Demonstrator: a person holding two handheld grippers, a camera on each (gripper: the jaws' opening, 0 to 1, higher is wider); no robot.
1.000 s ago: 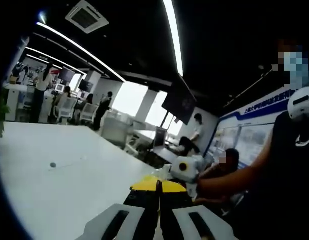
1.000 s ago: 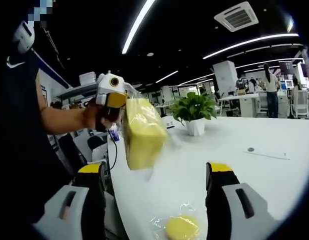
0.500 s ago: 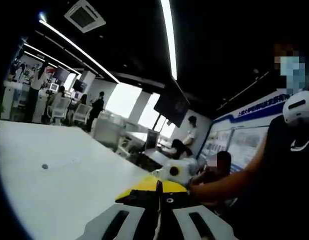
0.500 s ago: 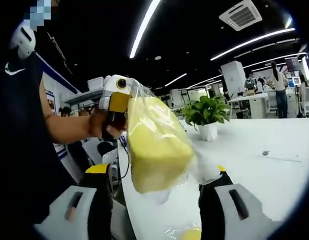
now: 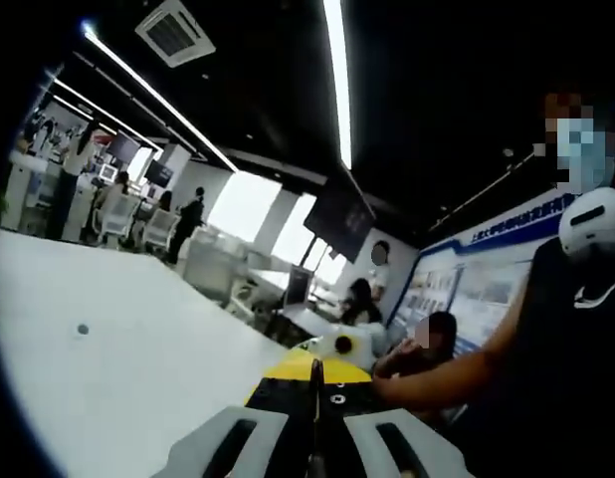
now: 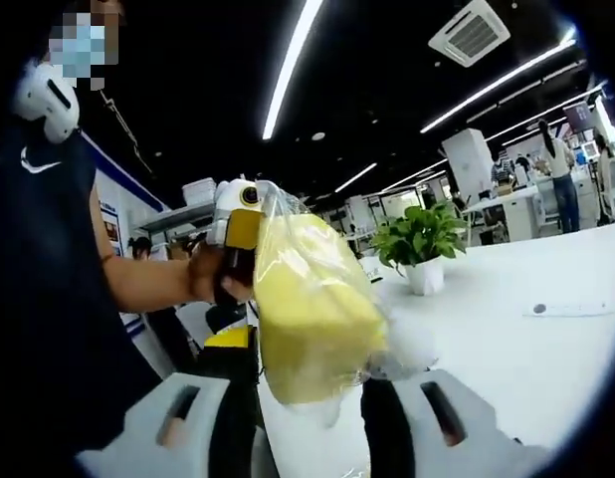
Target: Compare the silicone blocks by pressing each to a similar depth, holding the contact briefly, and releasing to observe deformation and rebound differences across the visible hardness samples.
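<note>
I am seeing my right claw [image 6: 309, 383] closing its jaws on the bagged yellow silicone block [image 6: 309, 311], raised above the white worktop [image 6: 507, 349]. My left claw [image 6: 238, 221] is clenched on the bag's top edge, behind the block. A potted plant [image 6: 421, 244] is standing farther off, beyond the block.

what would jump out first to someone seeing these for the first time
The big yellow silicone block in a clear plastic bag, held up in mid-air by the left gripper, sits between the right gripper's jaws in the right gripper view. Behind it a potted plant stands on the white table. In the left gripper view, that gripper's jaws are pressed together above the same table.
</note>
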